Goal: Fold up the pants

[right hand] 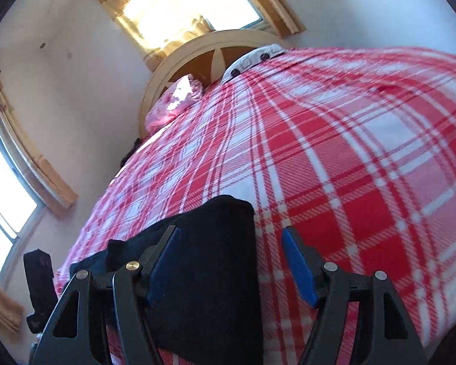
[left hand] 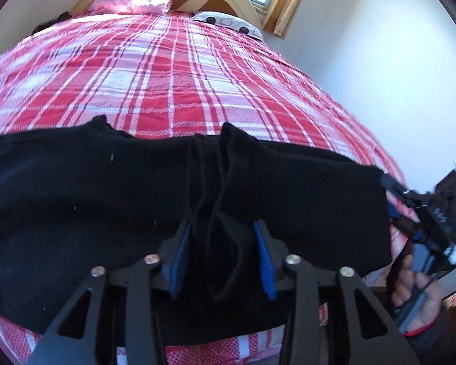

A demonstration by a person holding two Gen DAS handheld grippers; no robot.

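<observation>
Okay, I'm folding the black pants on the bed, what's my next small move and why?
Probably lift the left gripper a little and carry the fold over. Its blue pads appear to pinch a bunched ridge of the pants, while the right gripper stands open, one finger over the pants' end, gripping nothing.

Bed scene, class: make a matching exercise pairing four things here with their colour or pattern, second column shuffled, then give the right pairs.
Column one:
1. pants
2. bedspread
3. pillow
4. gripper pads

Column two:
A. blue
B. pink floral
C. black
D. red and white plaid

Pairs: 1-C, 2-D, 3-B, 4-A
</observation>
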